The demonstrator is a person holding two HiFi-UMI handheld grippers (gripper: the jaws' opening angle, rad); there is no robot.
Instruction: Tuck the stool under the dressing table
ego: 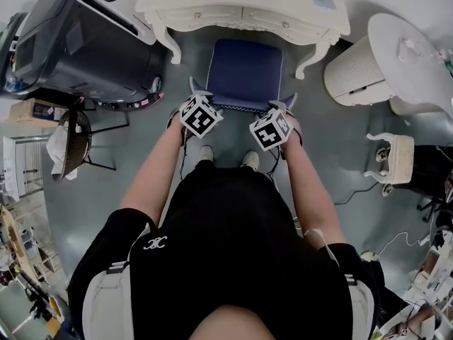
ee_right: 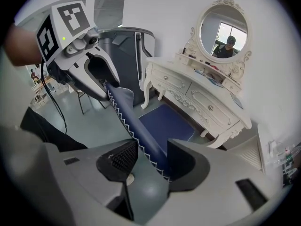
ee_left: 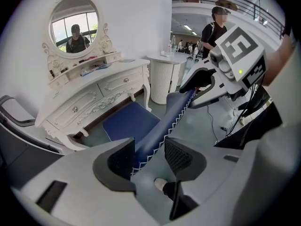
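Observation:
The stool point(ego: 245, 73) has a dark blue seat with white zigzag trim and stands partly under the white dressing table point(ego: 241, 9), its near edge sticking out toward me. My left gripper point(ego: 199, 92) is shut on the left end of that near edge, my right gripper point(ego: 283, 103) on the right end. In the left gripper view the trimmed seat edge point(ee_left: 155, 140) runs between the left gripper's point(ee_left: 149, 158) pads. The right gripper view shows the same edge point(ee_right: 141, 135) inside the right gripper point(ee_right: 153, 159). An oval mirror point(ee_left: 74, 25) tops the dressing table point(ee_left: 94, 98).
A large dark grey machine point(ego: 78, 48) stands left of the dressing table. A white ribbed drum point(ego: 354, 69) and a round white table point(ego: 410, 52) stand on the right, with a small white stool point(ego: 393, 158) nearer. A person point(ee_left: 214, 27) stands beyond. My shoes point(ego: 205, 153) are just behind the stool.

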